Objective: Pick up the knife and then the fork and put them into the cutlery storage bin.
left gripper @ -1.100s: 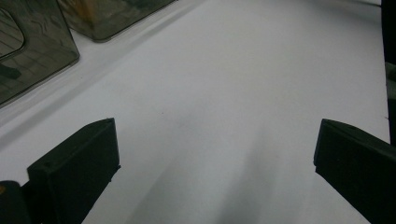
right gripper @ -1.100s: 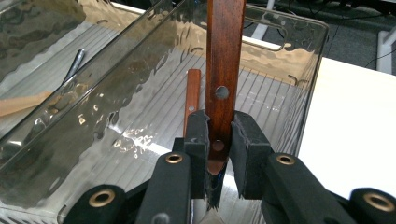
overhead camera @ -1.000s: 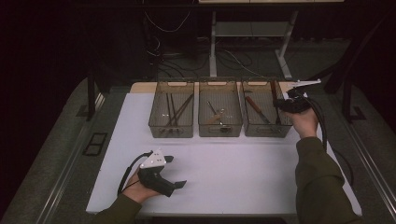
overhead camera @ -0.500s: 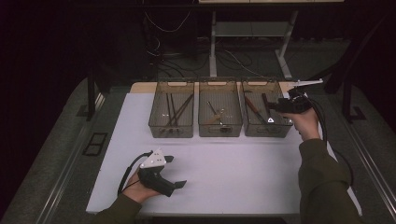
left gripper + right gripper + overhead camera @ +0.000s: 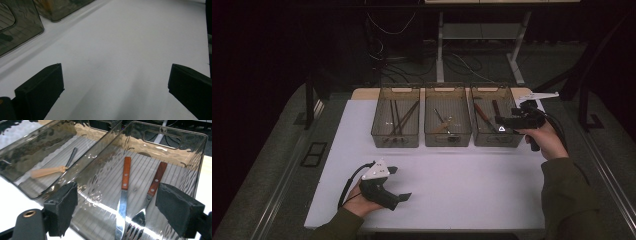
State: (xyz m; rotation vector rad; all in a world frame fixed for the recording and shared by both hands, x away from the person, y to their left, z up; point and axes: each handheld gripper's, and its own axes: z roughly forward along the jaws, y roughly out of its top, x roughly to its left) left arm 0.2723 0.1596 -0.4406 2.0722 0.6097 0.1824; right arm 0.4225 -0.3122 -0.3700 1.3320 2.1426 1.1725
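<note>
The right gripper (image 5: 503, 123) hovers above the right-hand bin (image 5: 515, 141); its jaws have just been opening and hold nothing. Inside that bin lie a knife (image 5: 123, 197) and a fork (image 5: 147, 200). The left gripper (image 5: 401, 185), resting well short of that bin, gapes wide and is empty.

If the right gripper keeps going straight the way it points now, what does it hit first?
Most likely the right-hand bin, whose near wall sits just beyond the open right gripper. Past that wall, the wooden-handled knife and fork lie on its floor. Depth is hard to judge, so it might clear the rim.
</note>
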